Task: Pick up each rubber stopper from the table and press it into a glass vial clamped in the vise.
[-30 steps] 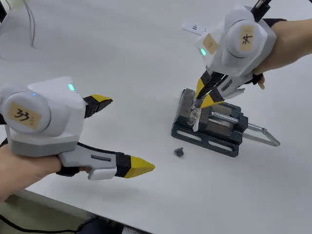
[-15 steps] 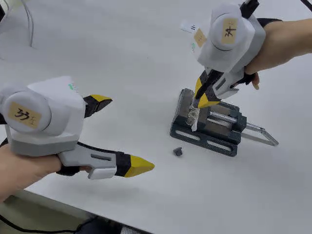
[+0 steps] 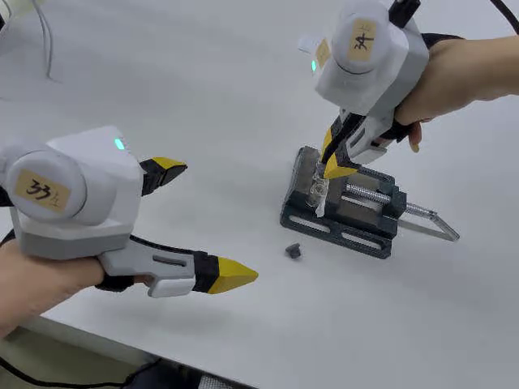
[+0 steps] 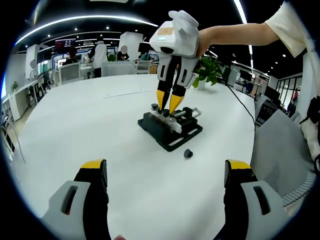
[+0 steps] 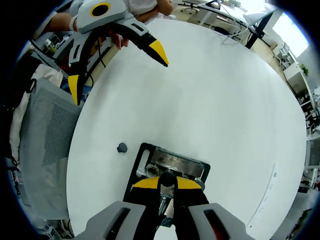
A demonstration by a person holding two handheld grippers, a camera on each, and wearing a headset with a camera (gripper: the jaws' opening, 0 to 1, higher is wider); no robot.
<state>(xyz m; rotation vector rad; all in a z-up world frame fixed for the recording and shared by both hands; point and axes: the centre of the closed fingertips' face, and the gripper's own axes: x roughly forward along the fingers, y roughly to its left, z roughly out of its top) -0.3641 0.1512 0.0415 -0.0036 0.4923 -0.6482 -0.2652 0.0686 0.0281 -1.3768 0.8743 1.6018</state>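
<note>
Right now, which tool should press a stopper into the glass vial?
Right: the right tool grips a dark rubber stopper over the black metal vise; the open left tool sits far off.

Open office seen behind white round table; ceiling light strips lit; potted plant, grey mesh chair placed alongside.

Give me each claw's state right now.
Left claw: open, empty.
Right claw: closed on a dark rubber stopper, above the vise.
</note>
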